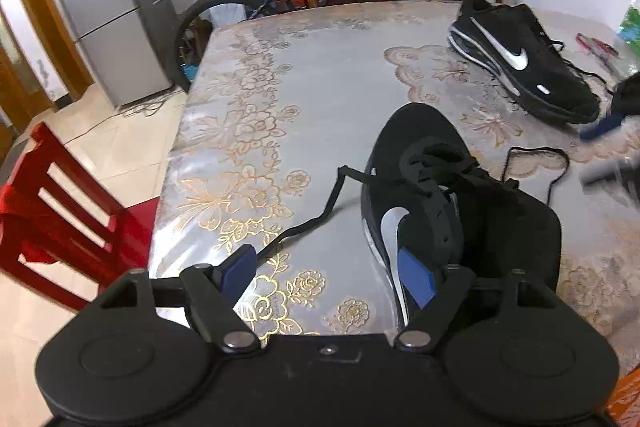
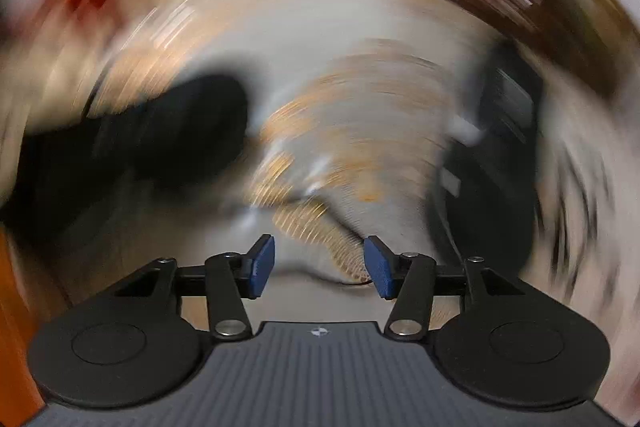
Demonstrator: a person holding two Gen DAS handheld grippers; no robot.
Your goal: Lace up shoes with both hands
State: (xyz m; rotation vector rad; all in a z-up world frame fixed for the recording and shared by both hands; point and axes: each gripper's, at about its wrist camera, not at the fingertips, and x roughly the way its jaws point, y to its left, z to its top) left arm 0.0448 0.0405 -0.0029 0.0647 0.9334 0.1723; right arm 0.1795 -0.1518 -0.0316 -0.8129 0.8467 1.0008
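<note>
Left gripper (image 1: 329, 277): released, empty, above near shoe (image 1: 424, 187) on table (image 1: 320, 75). Loose lace (image 1: 320, 215) beside left pad, touching or not unclear. Right gripper (image 2: 319, 265): released, empty; view blurred. Second shoe (image 1: 524, 59): well apart.

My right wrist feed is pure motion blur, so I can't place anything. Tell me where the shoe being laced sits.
Observer: The black sneaker stands on the table, toe pointing away from the left wrist camera.
Operator: Report its laces.
Observer: One loose lace end trails across the table toward the left finger of the left hand-held gripper; it isn't pinched.
Operator: Give me that hand-held gripper's state.
Observer: It's open, with its right pad beside the sneaker's silver swoosh.
</note>
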